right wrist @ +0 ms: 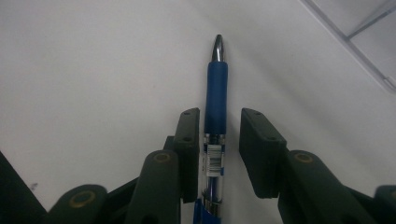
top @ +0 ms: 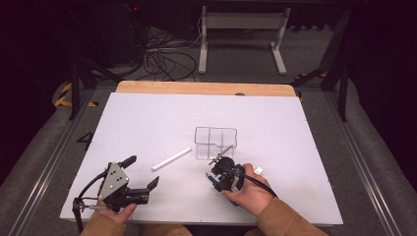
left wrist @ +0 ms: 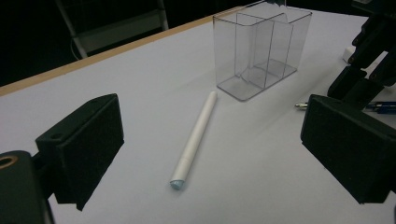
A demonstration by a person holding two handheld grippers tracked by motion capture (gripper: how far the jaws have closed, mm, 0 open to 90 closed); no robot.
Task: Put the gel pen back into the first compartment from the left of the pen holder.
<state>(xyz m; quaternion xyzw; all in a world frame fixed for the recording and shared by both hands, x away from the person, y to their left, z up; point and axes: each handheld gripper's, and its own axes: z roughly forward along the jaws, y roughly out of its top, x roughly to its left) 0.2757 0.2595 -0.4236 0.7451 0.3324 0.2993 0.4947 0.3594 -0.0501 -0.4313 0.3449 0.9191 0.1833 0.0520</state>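
A blue pen [right wrist: 215, 93] lies on the white table [top: 147, 123], its metal tip pointing away from my right gripper [right wrist: 219, 116]. The jaws straddle the pen's barrel. The left pad lies close against it, and a gap shows at the right pad, so the gripper is open. In the high view, the right gripper [top: 219, 174] sits just in front of a clear divided box [top: 215, 142]. A white stick-like pen [left wrist: 195, 137] lies left of the box [left wrist: 261, 46]. My left gripper [top: 142, 172] rests open at the near left, facing the white pen.
A small white block [top: 258, 170] lies right of the right hand. The table's far edge is a wooden strip [top: 206, 88]. Beyond it, on the floor, are cables [top: 162, 59] and a white desk frame [top: 241, 29].
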